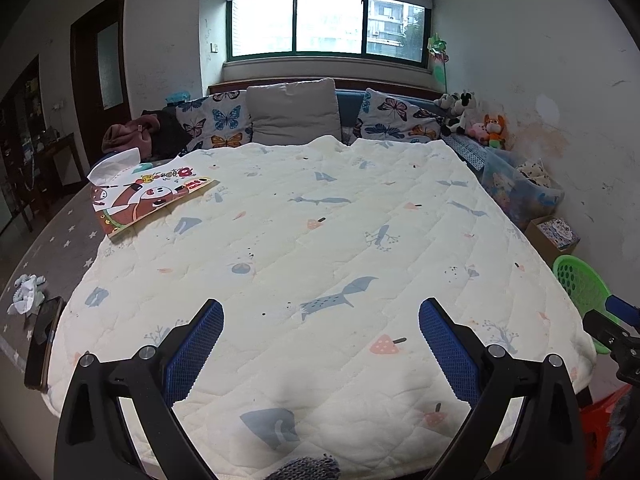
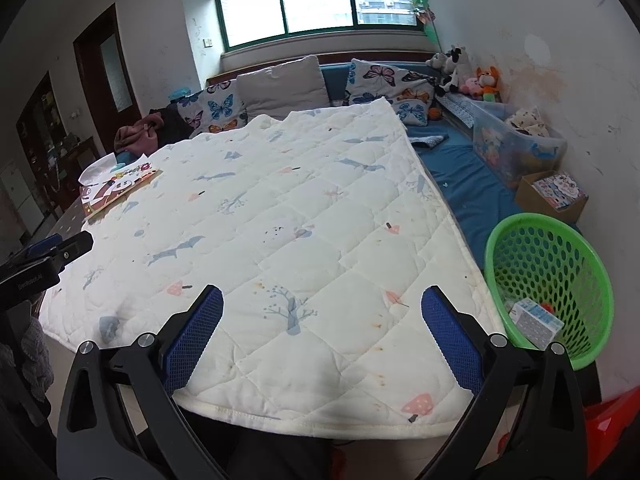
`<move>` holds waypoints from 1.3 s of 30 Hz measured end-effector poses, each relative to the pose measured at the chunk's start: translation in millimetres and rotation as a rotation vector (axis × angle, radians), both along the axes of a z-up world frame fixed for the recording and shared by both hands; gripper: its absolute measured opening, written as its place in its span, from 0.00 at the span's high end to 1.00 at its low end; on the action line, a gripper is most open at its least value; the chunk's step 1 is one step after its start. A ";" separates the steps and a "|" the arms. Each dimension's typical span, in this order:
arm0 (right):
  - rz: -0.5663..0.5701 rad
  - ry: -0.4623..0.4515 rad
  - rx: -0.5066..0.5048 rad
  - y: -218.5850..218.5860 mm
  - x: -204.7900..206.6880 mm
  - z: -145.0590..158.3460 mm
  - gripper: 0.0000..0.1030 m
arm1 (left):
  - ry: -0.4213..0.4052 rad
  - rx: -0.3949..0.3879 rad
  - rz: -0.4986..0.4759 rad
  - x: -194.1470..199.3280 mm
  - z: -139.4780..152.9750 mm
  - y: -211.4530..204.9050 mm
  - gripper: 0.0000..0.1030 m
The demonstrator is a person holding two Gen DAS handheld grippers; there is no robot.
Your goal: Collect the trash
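Hovering over the quilted bed cover [image 1: 320, 220], left hand-held gripper [image 1: 320, 344] has jaws spread apart, nothing between them. Right hand-held gripper [image 2: 322, 336] likewise wide apart, empty. Green basket [image 2: 580, 248] sits lower right of the right wrist view, beside the bed edge, with a small carton [image 2: 536, 322] inside. Crumpled tissue [image 1: 26, 294] lies on the floor, far left of the left wrist view.

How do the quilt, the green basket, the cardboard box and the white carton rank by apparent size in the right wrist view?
1. quilt
2. green basket, though it is near the camera
3. cardboard box
4. white carton, inside the basket
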State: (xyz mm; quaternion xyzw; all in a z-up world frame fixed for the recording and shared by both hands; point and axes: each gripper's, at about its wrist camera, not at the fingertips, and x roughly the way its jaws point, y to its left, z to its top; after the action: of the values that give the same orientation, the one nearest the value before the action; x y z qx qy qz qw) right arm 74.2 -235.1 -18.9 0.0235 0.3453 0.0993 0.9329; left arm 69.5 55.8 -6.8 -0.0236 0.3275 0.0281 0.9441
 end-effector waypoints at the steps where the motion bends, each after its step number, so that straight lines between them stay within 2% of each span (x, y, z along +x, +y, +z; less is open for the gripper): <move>1: 0.001 -0.002 -0.001 0.3 0.1 0.1 0.04 | -0.003 0.001 0.000 -0.6 0.1 0.0 0.08; 39: 0.004 0.006 0.012 1.3 4.2 -4.6 0.04 | -0.024 0.000 -0.022 -2.8 3.1 -11.5 0.08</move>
State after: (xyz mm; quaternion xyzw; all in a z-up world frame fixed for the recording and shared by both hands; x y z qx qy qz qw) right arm 78.5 -233.9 -23.4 0.0287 0.3475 0.1032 0.9315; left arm 66.8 44.3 -3.7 -0.0201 0.3162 0.0173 0.9483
